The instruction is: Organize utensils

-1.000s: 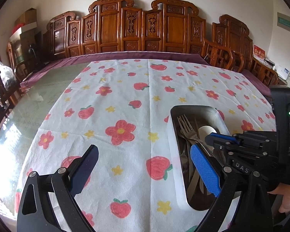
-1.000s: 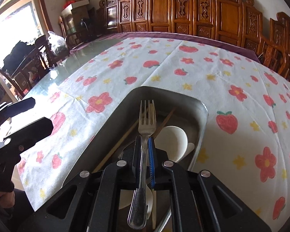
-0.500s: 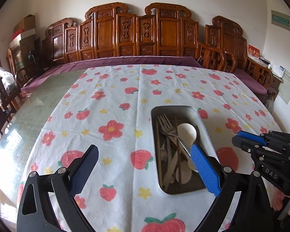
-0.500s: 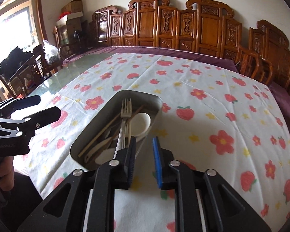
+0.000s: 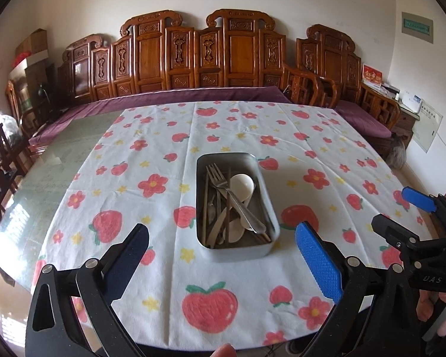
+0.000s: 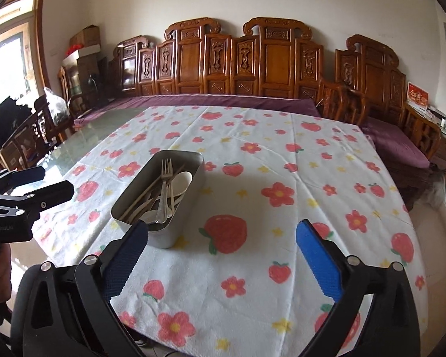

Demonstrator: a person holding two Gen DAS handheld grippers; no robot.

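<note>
utensils, a steel fork (image 5: pixel 233 196) lying across a white spoon (image 5: pixel 241 185) and wooden chopsticks (image 5: pixel 205 205), sit gathered in the rectangular metal tin (image 5: pixel 269 205) on the strawberry-print desk (image 5: pixel 119 184), ahead of the left fingers (image 5: pixel 221 263), spread and empty, and the right fingers (image 6: pixel 221 260), opening with nothing between them, apparently backed off because the sorting looks done.

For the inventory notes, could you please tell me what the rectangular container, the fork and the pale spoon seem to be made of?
Container: apparently stainless steel, with a dull grey sheen on its walls. Fork: shiny metal, with bright glints on the tines. Pale spoon: matte cream, perhaps plastic or ceramic; the look leaves that open.
</note>
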